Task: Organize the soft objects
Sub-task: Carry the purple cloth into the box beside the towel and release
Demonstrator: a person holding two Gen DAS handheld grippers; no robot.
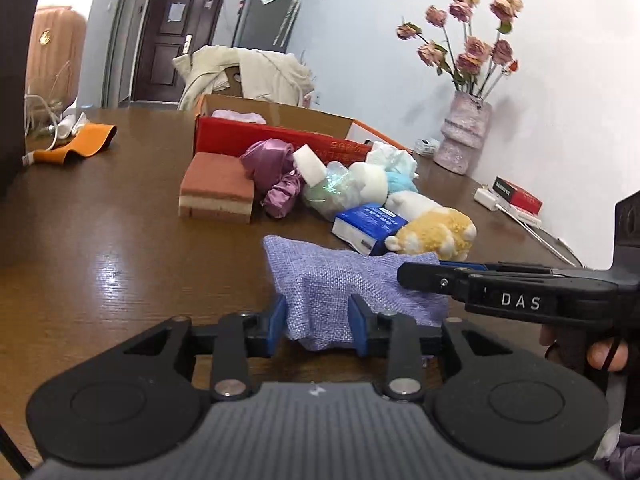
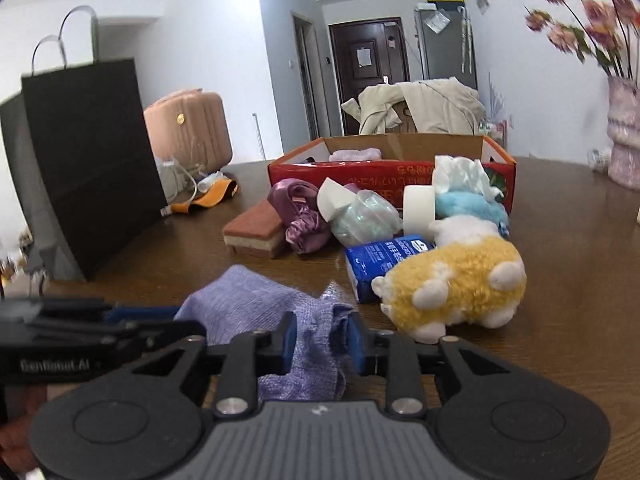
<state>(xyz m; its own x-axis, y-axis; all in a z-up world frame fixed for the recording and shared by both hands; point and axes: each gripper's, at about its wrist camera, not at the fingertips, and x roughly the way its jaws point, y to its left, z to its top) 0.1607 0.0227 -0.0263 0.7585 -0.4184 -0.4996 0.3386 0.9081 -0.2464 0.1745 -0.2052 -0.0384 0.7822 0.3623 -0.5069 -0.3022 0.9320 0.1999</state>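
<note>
we hold the purple cloth (image 1: 344,280) with both tools
left tool (image 1: 318,320) and right tool (image 2: 322,340) each pinch it above the surface (image 1: 120,240).

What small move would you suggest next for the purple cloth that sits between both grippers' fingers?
Probably carry the purple cloth forward to the red box. Both the left gripper and right gripper have it between their fingers, and the box stands open behind the pile.

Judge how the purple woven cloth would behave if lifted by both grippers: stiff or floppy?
Probably floppy: the purple woven cloth bunches and folds between the left gripper and the right gripper. Likely light, its loose edge drooping. The coarse weave should resist slipping.
</note>
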